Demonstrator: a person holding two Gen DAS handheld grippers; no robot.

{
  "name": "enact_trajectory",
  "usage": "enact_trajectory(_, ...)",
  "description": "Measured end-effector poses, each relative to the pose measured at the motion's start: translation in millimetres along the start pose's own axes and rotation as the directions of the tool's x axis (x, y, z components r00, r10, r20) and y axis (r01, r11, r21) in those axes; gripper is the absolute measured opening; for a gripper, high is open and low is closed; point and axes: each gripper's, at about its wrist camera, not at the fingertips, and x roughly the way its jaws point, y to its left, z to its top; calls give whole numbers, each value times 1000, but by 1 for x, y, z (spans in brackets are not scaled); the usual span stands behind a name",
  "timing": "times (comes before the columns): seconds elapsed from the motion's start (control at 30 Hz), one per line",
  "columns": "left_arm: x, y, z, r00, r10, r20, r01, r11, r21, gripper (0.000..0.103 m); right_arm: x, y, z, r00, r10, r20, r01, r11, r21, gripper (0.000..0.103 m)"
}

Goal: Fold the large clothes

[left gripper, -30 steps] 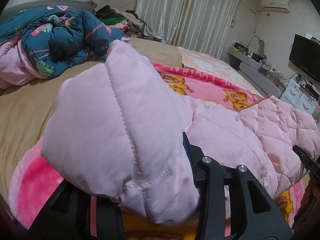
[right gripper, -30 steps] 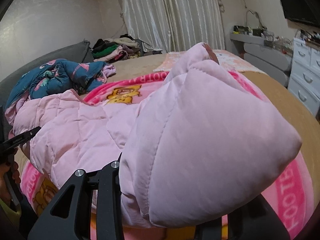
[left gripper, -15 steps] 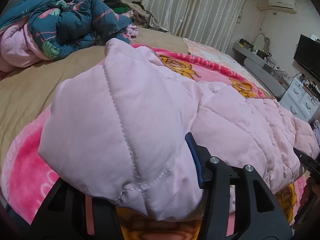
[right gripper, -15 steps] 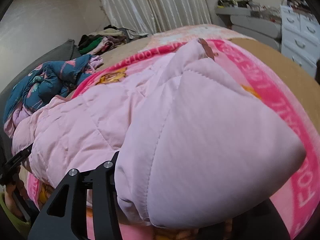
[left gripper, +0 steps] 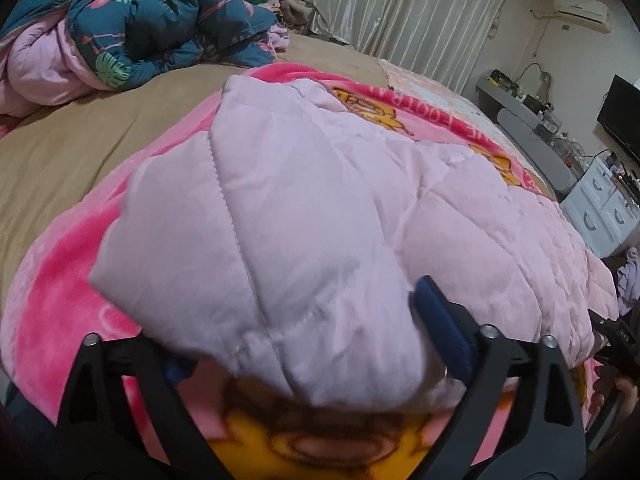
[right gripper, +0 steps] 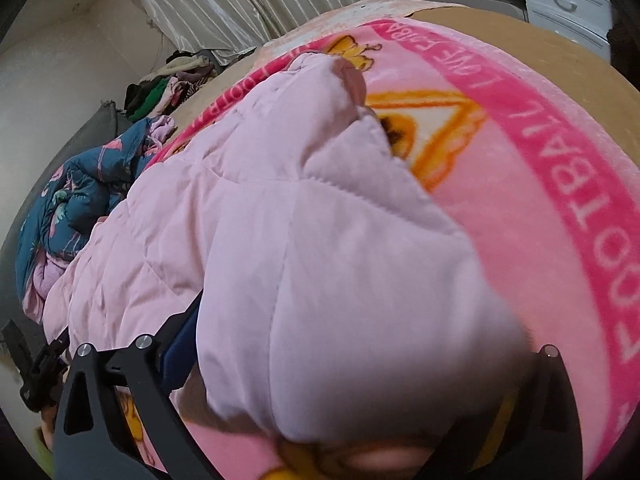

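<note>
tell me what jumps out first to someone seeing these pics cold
A puffy pale pink quilted jacket fills both views, lying on a hot pink cartoon blanket across the bed. Both tongs, left and right, are opening around its near edge. Beyond it, a dark blue floral duvet lies bunched up on the tan bedsheet.

A bed (left gripper: 80, 152) with a tan sheet carries a pink cartoon blanket (left gripper: 60, 300); a quilted pink jacket (left gripper: 320, 208) lies on the blanket, a crumpled teal floral duvet (left gripper: 160, 20) beyond it.
</note>
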Motion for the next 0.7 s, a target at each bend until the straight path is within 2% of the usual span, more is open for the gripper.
enact_trajectory(0.17, -17, 3, -8, 1000, 25, -3, -25, 1000, -5, 94, -24, -10, -8, 1000, -29, 7, 29, 999, -24, 99)
enact_trajectory(0.27, -30, 2, -12, 999, 37, 7, -37, 999, -4, 94, -44, -9, -10, 996, -75, 45, 78, 995, -56, 99)
enact_trajectory(0.4, -57, -3, -16, 995, 77, 64, -78, 997, 20, 94, -75, -1, -11, 983, -120, 136, 135, 985, -108, 99)
enact_trajectory(0.47, -75, -6, -17, 993, 73, 97, -75, 997, 21, 94, -92, 5, -10, 976, -116, 186, 142, 981, -132, 99)
enact_trajectory(0.7, -125, -25, -15, 979, 54, 196, -65, 997, 50, 94, -147, 47, -12, 949, -24, 316, 108, 962, -249, 99)
